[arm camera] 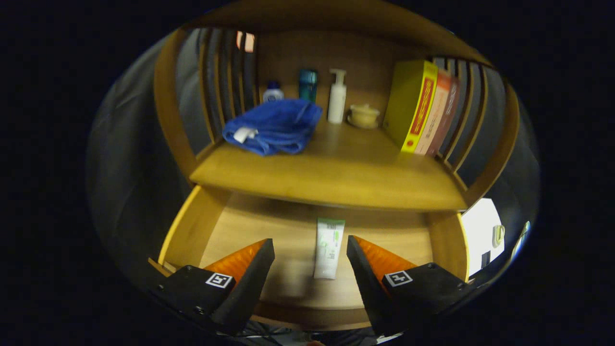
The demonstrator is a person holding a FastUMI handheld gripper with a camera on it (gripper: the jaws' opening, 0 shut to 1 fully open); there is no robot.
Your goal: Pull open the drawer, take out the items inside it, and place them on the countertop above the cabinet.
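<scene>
Drawer (192, 226) is sitting pulled open under the countertop (336, 178), so the pulling step looks done and the taking-out step is in hand; gripper (310, 250) is hovering over the open drawer with its fingers spread wide and gripping nothing. A white tube (329, 247) with green print is lying flat on the drawer floor, long axis running front to back, seen between the two fingertips and just ahead of them, its far end reaching toward the shadow under the countertop edge. Next move is likely calling for lowering straight down so the fingers are straddling the tube's narrow width, then closing on it; the tube is lying flat, so the tips are probably needing to get right down to the floor. Room is looking good: bare drawer floor on both sides of the tube, side walls well apart from it. The overhanging countertop edge is the thing to be minding on the lift, so pulling back toward the drawer front first seems wise. Up top, a blue towel (274, 126), bottles (337, 96), a small lidded jar (363, 115) and books (423, 108) are taking the back and sides, leaving the front middle open for placing
</scene>
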